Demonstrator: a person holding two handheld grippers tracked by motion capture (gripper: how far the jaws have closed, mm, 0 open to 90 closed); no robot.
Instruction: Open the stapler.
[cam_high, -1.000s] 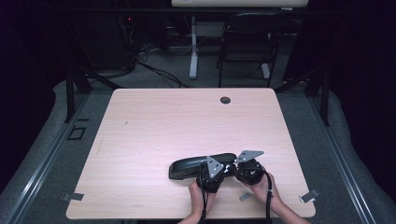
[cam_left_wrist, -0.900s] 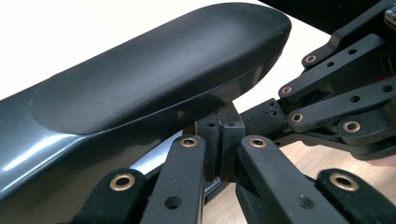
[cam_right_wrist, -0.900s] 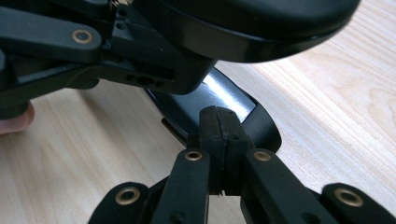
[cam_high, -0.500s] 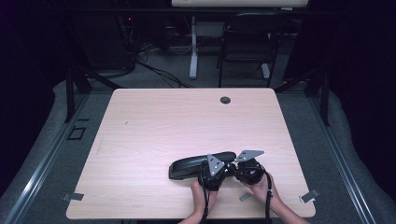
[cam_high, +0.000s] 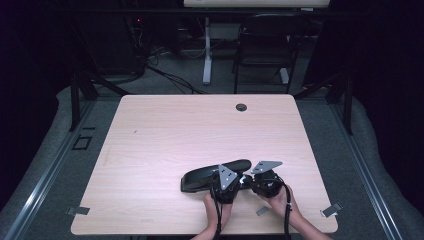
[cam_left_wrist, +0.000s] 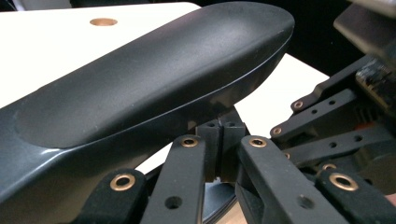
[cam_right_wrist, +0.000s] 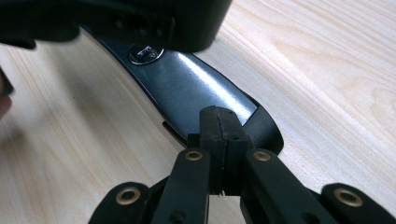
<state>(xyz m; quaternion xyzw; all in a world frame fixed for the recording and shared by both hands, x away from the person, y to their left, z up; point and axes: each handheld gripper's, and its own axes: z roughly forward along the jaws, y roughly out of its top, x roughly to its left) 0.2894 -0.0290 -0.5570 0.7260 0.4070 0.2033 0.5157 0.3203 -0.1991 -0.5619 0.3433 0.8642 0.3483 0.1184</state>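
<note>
Black curved part (cam_high: 212, 175) lies on the table (cam_high: 165, 135), both hand-held grippers (cam_high: 231, 186) (cam_high: 254, 184) fully closed beside it, gripping nothing.

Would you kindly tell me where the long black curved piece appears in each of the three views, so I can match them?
High view: the black curved piece lies on the table near its front edge, just left of the left gripper.
Left gripper view: it crosses the frame from lower left to upper right, above the shut jaws.
Right gripper view: its glossy underside runs from upper left to the shut jaws.
Shared landmark: the pale wood tabletop.
</note>
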